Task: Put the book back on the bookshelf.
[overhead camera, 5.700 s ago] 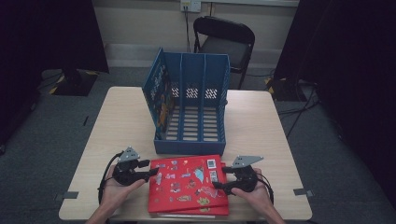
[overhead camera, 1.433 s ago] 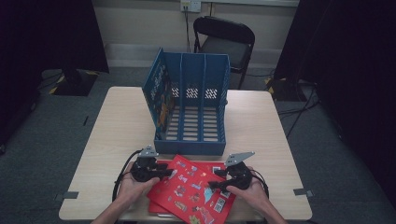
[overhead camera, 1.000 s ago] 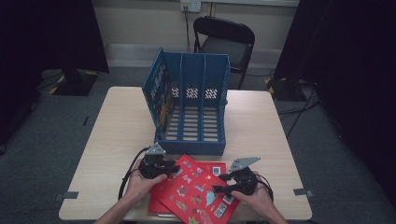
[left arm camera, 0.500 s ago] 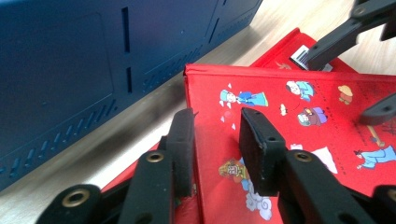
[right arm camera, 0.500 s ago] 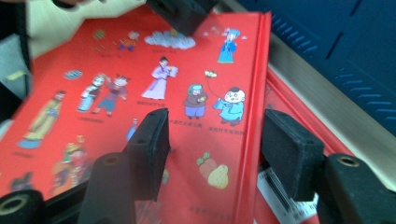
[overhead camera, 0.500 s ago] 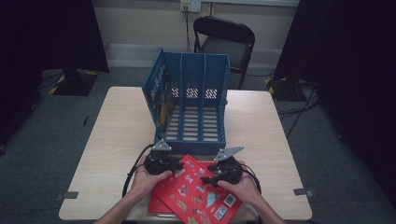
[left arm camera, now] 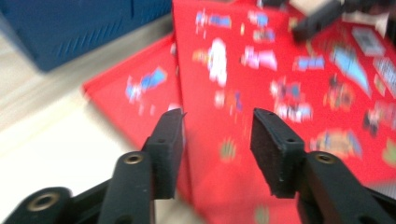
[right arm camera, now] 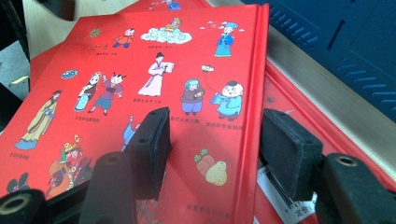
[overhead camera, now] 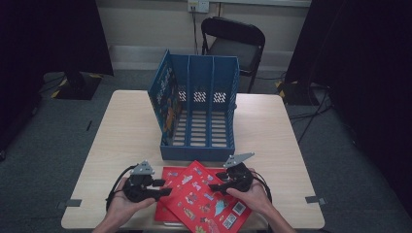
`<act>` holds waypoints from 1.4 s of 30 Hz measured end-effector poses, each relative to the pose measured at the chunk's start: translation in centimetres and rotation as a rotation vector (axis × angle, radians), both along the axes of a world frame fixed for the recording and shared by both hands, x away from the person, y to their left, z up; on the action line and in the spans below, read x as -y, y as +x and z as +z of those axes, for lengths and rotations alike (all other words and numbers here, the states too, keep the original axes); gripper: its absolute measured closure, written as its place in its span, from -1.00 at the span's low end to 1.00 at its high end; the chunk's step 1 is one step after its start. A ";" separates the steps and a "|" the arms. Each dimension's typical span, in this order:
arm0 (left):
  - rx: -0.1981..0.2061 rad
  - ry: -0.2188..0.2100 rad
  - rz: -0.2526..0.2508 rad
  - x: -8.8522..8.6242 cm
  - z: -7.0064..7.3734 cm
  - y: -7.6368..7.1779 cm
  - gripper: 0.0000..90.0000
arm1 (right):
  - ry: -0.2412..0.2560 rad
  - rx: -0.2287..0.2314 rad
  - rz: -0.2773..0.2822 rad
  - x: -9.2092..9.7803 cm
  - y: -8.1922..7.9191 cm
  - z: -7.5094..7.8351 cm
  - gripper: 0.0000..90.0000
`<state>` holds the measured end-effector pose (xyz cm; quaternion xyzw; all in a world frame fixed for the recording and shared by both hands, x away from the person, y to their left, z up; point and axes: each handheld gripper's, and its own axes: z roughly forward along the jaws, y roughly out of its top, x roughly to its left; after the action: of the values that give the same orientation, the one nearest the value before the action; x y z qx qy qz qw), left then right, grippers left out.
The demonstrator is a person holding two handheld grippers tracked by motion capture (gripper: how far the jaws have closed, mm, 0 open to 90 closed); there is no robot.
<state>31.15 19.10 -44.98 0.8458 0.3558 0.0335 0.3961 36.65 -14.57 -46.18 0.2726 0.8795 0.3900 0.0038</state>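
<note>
I judge the main risk is the top book (overhead camera: 206, 201) sliding off the lower book (overhead camera: 167, 175) toward me and over the desk (overhead camera: 121, 126) edge, since it lies skewed just before the blue rack (overhead camera: 198, 111). It is a glossy red hardback with cartoon figures. Both my grippers, left (overhead camera: 165, 188) and right (overhead camera: 214, 186), have fingers wide, holding nothing, so nothing restrains it.

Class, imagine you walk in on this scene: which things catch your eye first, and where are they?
Two bright red picture books lie overlapped at the table's near edge, the top one skewed. The left gripper and right gripper, both open, flank them. Behind stands a blue file rack, one book already in its left slot.
</note>
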 end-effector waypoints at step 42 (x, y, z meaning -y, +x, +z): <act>-0.001 0.014 0.009 0.2 -1.8 0.0 0.23 | 0.005 0.010 -0.053 2.3 -2.1 0.0 -0.05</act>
<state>31.16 18.93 -46.74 0.8470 0.3596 0.0376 0.3898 34.57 -16.91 -46.18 0.2938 0.8710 0.3934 0.0177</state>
